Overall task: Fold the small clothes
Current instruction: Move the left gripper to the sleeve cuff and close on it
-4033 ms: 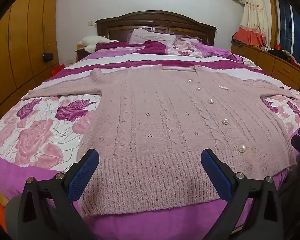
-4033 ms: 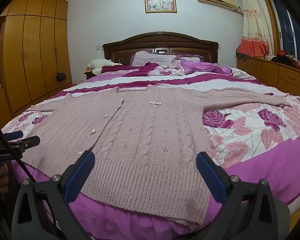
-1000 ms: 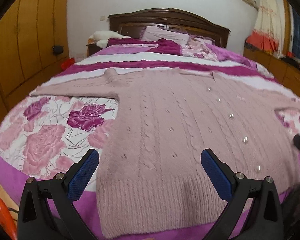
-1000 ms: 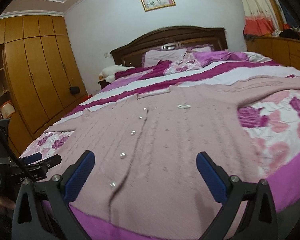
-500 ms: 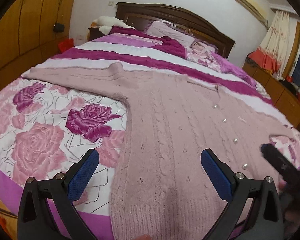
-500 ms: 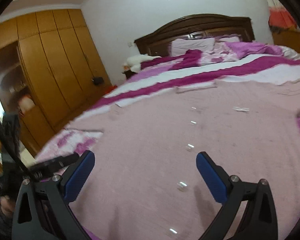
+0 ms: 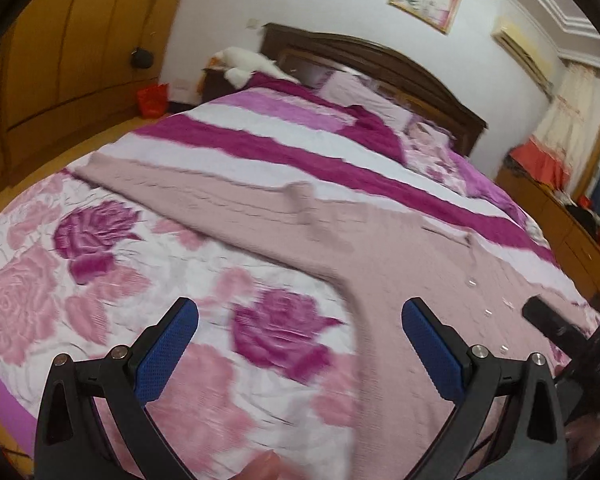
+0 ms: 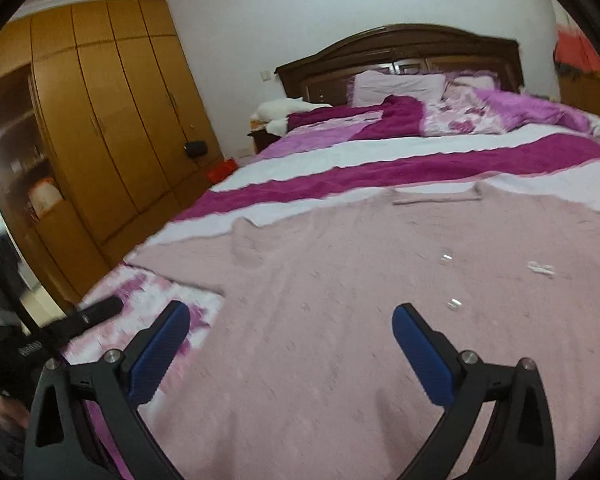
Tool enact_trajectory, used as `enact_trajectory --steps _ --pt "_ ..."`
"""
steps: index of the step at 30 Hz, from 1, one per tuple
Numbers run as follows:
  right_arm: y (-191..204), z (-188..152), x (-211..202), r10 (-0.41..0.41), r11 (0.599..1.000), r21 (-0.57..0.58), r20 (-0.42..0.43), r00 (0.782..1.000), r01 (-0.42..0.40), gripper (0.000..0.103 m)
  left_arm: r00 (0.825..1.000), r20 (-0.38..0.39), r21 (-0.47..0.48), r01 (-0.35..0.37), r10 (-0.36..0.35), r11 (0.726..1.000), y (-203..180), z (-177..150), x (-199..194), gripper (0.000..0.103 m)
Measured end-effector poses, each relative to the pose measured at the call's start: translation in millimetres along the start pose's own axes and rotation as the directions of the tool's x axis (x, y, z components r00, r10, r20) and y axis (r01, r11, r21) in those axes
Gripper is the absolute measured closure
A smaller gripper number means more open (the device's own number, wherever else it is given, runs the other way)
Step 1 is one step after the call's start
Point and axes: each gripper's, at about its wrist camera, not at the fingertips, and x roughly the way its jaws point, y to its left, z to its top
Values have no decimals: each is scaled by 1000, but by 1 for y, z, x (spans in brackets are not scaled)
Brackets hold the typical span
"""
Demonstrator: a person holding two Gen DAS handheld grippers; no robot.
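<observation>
Bed (image 8: 380,160), seemingly flat cardigan (image 8: 340,320) atop

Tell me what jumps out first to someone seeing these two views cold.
A pale pink knitted cardigan lies spread flat, buttons up, over the foot of a big bed with magenta-striped, rose-printed covers. One sleeve stretches out across the roses. Both the left hand-held gripper and the right hand-held gripper hang open above it, holding nothing.
</observation>
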Motion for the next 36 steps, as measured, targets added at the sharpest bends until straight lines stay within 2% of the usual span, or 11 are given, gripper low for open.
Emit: enact_trajectory --steps 6,9,13,16,19,20,25,33,36 --pt "39 24 57 55 997 -60 -23 998 -56 0 996 -20 -109 -85 84 990 60 7 15 19" --pt "66 29 84 48 995 -84 -25 999 -50 0 990 -7 -155 -139 140 978 84 8 19 19" --pt "114 30 112 124 983 -134 -47 991 -129 0 988 -14 -246 -154 156 957 121 14 28 19" --pt "144 26 120 167 967 -183 -56 984 -175 0 993 -35 -352 -119 113 928 162 19 42 18" --pt "162 21 119 149 962 -227 -33 988 -153 0 999 -28 -452 -45 37 891 194 23 52 19" --pt "166 19 119 153 960 -233 -27 988 -155 0 1000 -7 -485 -19 18 875 205 25 54 19" --pt "169 12 121 183 953 -237 -43 982 -188 0 998 52 -560 56 -32 826 236 49 78 19" --pt "149 10 118 185 956 -226 -45 982 -190 0 995 101 -622 85 -29 778 279 87 121 19" --pt "136 12 123 168 962 -211 -50 984 -175 0 992 121 -625 91 -20 775 288 99 132 19"
